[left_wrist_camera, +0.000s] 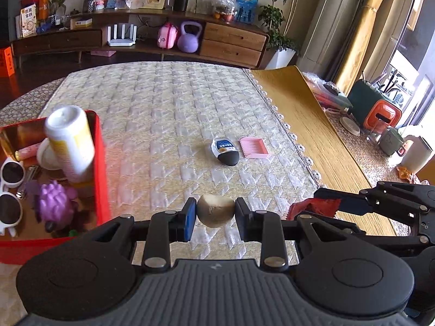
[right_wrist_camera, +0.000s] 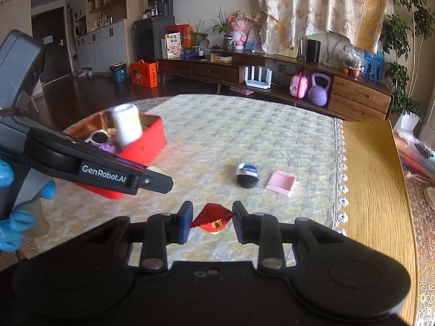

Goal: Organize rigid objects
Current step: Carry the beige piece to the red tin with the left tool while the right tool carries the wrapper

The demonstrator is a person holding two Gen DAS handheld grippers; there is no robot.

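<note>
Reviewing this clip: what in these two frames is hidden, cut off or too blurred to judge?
- Red box: left wrist view, left edge crops it; the white sunglasses are cut too.
- White bottle: blurred in both views, label unreadable.
- Box contents: right wrist view, left gripper covers them.
- Black-and-white container: print too small.

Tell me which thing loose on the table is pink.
The ridged pink tray, lying flat beside the black-and-white oval bottle; the stone and red wrapper sit inside the tools.
</note>
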